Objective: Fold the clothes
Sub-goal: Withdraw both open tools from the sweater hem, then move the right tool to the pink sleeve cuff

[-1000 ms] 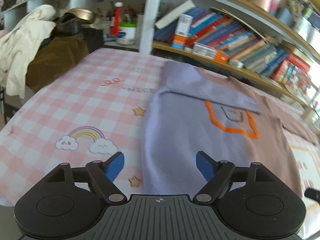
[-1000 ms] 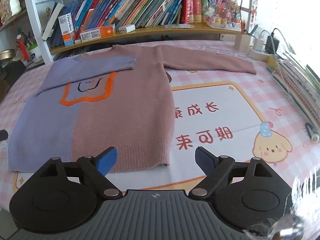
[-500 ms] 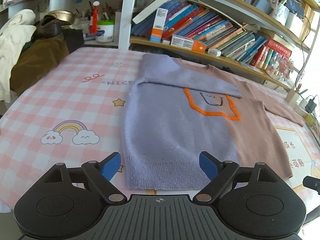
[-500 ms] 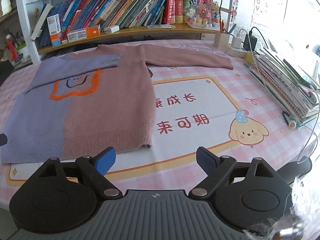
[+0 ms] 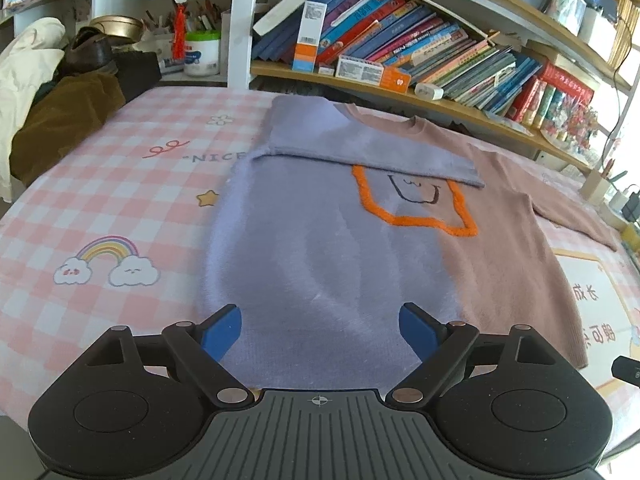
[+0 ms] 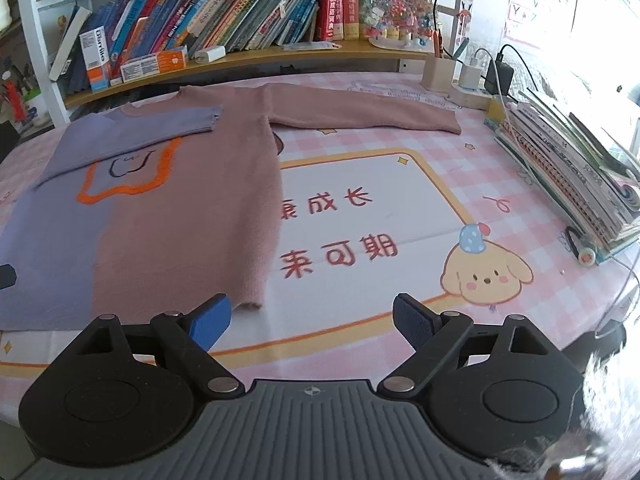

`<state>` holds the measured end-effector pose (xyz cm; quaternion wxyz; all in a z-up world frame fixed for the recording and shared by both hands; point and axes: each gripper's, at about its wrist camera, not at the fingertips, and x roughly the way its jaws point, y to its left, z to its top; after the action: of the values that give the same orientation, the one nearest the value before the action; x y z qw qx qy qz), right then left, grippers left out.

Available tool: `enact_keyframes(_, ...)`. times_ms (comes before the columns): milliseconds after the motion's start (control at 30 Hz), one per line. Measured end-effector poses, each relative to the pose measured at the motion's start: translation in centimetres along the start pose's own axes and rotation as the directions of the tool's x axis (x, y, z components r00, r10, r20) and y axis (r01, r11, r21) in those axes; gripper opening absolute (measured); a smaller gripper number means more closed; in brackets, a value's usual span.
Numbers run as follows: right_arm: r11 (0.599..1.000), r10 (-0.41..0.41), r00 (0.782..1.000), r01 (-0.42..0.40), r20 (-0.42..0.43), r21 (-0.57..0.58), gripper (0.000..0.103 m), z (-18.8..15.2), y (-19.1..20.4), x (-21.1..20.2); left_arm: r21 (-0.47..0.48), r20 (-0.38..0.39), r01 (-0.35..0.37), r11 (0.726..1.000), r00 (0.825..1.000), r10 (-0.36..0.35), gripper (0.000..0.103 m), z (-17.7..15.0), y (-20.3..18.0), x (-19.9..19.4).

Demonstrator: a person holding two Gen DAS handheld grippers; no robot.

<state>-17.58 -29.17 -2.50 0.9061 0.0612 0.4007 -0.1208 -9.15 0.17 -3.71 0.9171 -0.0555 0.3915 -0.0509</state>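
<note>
Left wrist view: the left gripper (image 5: pixel 320 330) has its jaws spread wide, with nothing clamped between the blue pads. It hangs over the lilac half of the sweater (image 5: pixel 320 240), near the hem at 6 o'clock. The sweater lies flat on the worktop (image 5: pixel 100 200), which is covered with a pink checked cloth. The garment is lilac on one half and dusty pink on the other, with an orange outlined patch at its centre. The lilac sleeve (image 5: pixel 360 152) is folded across the chest and its cuff ends toward 2 o'clock, overlapping the top of the orange patch. A bookshelf (image 5: pixel 400 60) runs behind the worktop from 12 to 2 o'clock. A heap of cream and brown clothing (image 5: pixel 48 92) sits at 10 o'clock.

Right wrist view: the right gripper (image 6: pixel 312 320) is likewise wide open and grips nothing. Its left pad sits over the pink corner of the hem; its right pad sits over the printed mat (image 6: pixel 380 208) beside the garment. The pink sleeve (image 6: pixel 360 112) extends straight out toward 1 o'clock, unfolded. A stack of notebooks (image 6: pixel 568 168) lies at 3 o'clock near the worktop edge.
</note>
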Motion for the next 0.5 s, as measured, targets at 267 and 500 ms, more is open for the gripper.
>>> enact_keyframes(267, 0.998, 0.066, 0.998, -0.066, -0.004, 0.002, 0.088, 4.3, -5.5, 4.2, -0.034, 0.012, -0.096, 0.995, 0.995, 0.097, 0.089, 0.4, -5.7, 1.1)
enact_keyframes(500, 0.992, 0.128, 0.992, -0.129, -0.015, -0.014, 0.088, 8.3, -10.9, 8.5, -0.043, -0.008, -0.157, 0.987, 0.988, 0.157, 0.089, -0.5, -11.5, 2.5)
